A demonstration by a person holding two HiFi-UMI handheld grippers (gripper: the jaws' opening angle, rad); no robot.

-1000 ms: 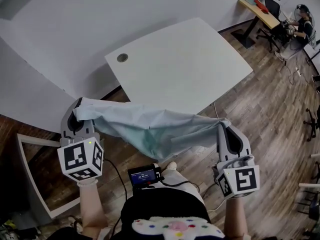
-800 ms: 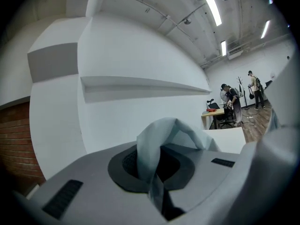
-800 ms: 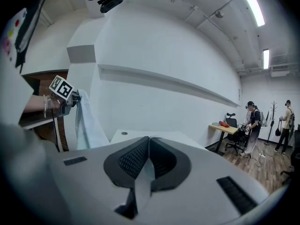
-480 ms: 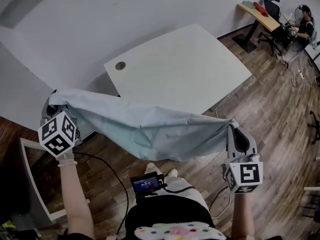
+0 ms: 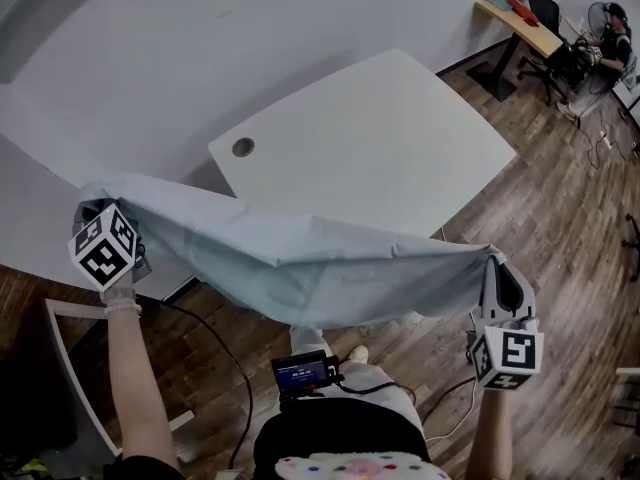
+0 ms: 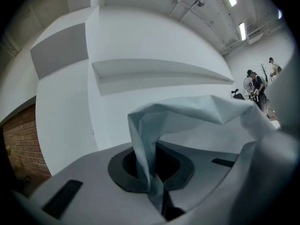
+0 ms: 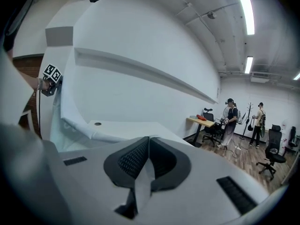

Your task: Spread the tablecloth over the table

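Note:
A pale blue tablecloth (image 5: 300,258) hangs stretched in a long band in front of the white table (image 5: 370,138), above the floor. My left gripper (image 5: 98,208) holds its left corner near the wall, and my right gripper (image 5: 497,265) holds its right corner past the table's near right side. In the left gripper view the jaws of the left gripper (image 6: 151,172) are shut with a fold of tablecloth (image 6: 143,135) rising out of them. In the right gripper view the right gripper (image 7: 148,158) pinches a thin strip of tablecloth (image 7: 139,186); the rest of it runs left toward the left gripper's marker cube (image 7: 50,74).
The table has a round cable hole (image 5: 243,147) near its far left corner. A white wall (image 5: 150,58) runs behind the table. A wooden desk (image 5: 520,23) with office chairs and people stands far right on the wood floor (image 5: 570,218). A small screen (image 5: 305,373) hangs at my waist.
Both grippers have moved apart, the left one toward the wall and the right one outward and down. The bunched cloth has been pulled out into a long, taut band.

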